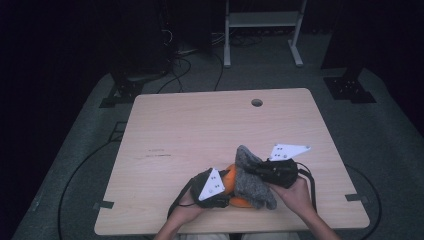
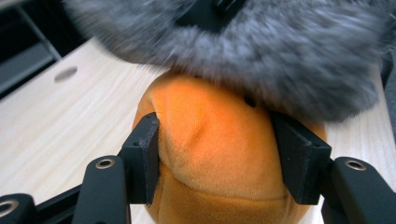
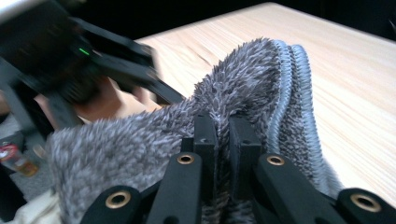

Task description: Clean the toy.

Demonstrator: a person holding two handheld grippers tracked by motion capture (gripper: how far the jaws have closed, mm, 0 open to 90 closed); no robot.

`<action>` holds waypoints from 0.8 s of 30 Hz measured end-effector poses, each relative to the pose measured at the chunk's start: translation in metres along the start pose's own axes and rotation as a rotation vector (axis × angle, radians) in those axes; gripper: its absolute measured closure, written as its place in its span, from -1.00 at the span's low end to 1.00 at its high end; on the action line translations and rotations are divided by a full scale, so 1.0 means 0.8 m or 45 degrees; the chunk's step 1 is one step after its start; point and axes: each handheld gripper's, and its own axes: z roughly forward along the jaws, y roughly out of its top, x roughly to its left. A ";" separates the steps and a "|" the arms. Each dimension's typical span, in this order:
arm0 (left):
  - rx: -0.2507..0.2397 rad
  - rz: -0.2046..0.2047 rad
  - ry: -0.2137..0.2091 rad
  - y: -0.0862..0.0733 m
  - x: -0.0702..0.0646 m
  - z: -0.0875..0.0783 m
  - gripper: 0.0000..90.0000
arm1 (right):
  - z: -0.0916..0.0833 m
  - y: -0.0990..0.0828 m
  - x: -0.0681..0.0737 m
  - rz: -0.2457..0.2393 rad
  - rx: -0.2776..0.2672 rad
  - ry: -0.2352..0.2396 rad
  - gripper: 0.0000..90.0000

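Under fuzzy grey cloth (image 1: 252, 180), orange plush (image 2: 215, 154), perhaps rounded

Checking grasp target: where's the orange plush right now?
High view: orange plush lies near the table's front edge, between the left gripper's jaws, under the grey fuzzy cloth.

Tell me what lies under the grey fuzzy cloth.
Under the grey fuzzy cloth sits an orange plush toy, squeezed by the left gripper. The toy's top is covered, so its shape stays hidden.
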 end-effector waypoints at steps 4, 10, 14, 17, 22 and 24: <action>0.032 -0.075 -0.042 -0.010 0.014 -0.004 -0.13 | -0.012 -0.027 -0.020 0.087 0.024 0.003 0.84; 0.042 -0.112 -0.053 -0.013 0.017 -0.006 -0.13 | -0.031 -0.051 -0.026 0.104 0.072 -0.012 0.84; 0.034 -0.149 -0.067 -0.016 0.022 -0.006 -0.15 | -0.058 -0.058 -0.029 0.129 0.014 -0.050 0.84; 0.029 -0.146 -0.068 -0.015 0.022 -0.005 -0.17 | -0.089 -0.059 -0.029 0.128 -0.016 -0.108 0.84; 0.031 -0.146 -0.071 -0.015 0.022 -0.006 -0.20 | -0.135 -0.063 -0.037 0.100 -0.023 -0.272 0.83; 0.030 -0.146 -0.071 -0.014 0.021 -0.005 -0.21 | -0.145 -0.067 -0.041 0.088 0.003 -0.322 0.82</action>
